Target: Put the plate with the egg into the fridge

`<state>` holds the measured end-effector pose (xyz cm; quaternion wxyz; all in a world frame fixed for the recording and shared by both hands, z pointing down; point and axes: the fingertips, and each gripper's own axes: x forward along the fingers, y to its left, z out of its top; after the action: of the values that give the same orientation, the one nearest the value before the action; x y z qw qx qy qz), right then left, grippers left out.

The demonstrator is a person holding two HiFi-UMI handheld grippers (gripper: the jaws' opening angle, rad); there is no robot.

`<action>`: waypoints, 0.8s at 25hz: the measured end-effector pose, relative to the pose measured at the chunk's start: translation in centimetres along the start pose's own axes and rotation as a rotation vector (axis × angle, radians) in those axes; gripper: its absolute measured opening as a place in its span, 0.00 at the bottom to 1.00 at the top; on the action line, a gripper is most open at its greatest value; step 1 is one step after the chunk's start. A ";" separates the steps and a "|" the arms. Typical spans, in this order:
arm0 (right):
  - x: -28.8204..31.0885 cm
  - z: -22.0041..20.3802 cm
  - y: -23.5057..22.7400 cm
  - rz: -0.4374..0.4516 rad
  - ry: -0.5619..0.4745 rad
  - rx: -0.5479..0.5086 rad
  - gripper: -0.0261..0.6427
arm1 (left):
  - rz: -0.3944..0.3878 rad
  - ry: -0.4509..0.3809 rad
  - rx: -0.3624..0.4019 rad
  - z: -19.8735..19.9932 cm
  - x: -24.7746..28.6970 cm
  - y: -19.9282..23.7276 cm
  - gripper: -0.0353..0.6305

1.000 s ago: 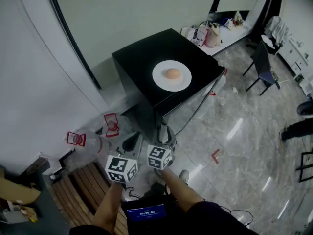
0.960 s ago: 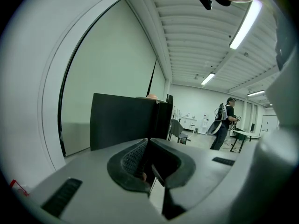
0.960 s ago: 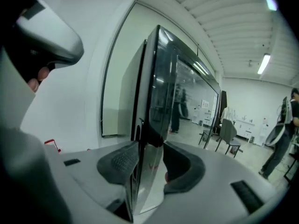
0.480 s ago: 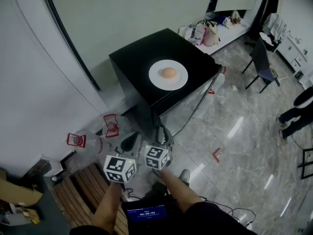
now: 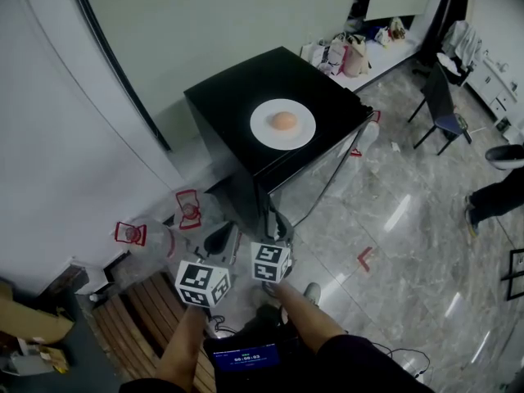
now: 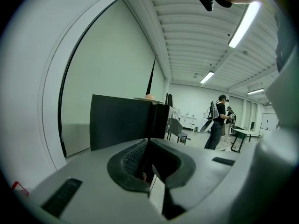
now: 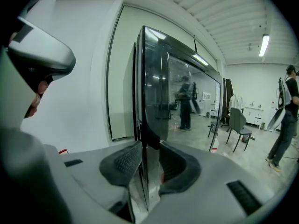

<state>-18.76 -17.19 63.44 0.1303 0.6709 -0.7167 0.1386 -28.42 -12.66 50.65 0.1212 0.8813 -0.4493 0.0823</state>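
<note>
A white plate (image 5: 282, 133) with a brown egg (image 5: 283, 120) rests on top of the black fridge (image 5: 233, 97). In the left gripper view the plate (image 6: 142, 98) and egg (image 6: 149, 96) show on the fridge's top edge. My right gripper (image 5: 277, 223) is at the near corner of the fridge; its jaws have just been closing, and the edge of the glossy fridge door (image 7: 173, 92) runs between them. The right gripper (image 7: 145, 160) is shut on that edge. My left gripper (image 5: 221, 237) hangs beside it, short of the fridge. The left gripper (image 6: 148, 146) is shut and holds nothing.
Two red-framed objects (image 5: 187, 207) (image 5: 128, 233) lie on the floor left of the fridge. A slatted wooden bench (image 5: 135, 318) is at my feet. A black chair (image 5: 442, 109) and bags (image 5: 348, 56) stand beyond the fridge. A person (image 6: 217, 122) stands across the room.
The right gripper's marker cube has tilted a little. Both grippers stay where they were. The person at the right edge has moved across the floor.
</note>
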 end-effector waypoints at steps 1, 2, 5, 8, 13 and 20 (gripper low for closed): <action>0.0 -0.1 -0.1 -0.004 0.002 0.005 0.22 | 0.003 0.000 -0.001 0.0 -0.1 0.1 0.07; -0.1 -0.2 -0.1 -0.011 0.005 0.010 0.22 | 0.007 0.001 -0.001 -0.1 -0.3 0.1 0.07; -0.2 0.1 -0.2 -0.026 0.004 0.033 0.21 | 0.018 0.003 -0.003 -0.3 -0.6 0.4 0.07; -0.8 0.3 -0.4 -0.043 -0.001 0.058 0.20 | 0.022 0.006 -0.005 -0.4 -0.8 0.6 0.07; -5.0 -0.9 -3.4 -0.041 -0.045 0.049 0.16 | -0.012 0.001 -0.014 -0.4 0.4 0.0 0.07; -10.6 -3.0 -9.6 0.089 -0.032 0.050 0.14 | -0.164 0.011 0.017 0.0 4.4 -6.9 0.07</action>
<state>-8.52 -6.82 62.48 0.0957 0.6437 -0.7441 0.1513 -20.28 -12.16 50.77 0.1225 0.9157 -0.3741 0.0805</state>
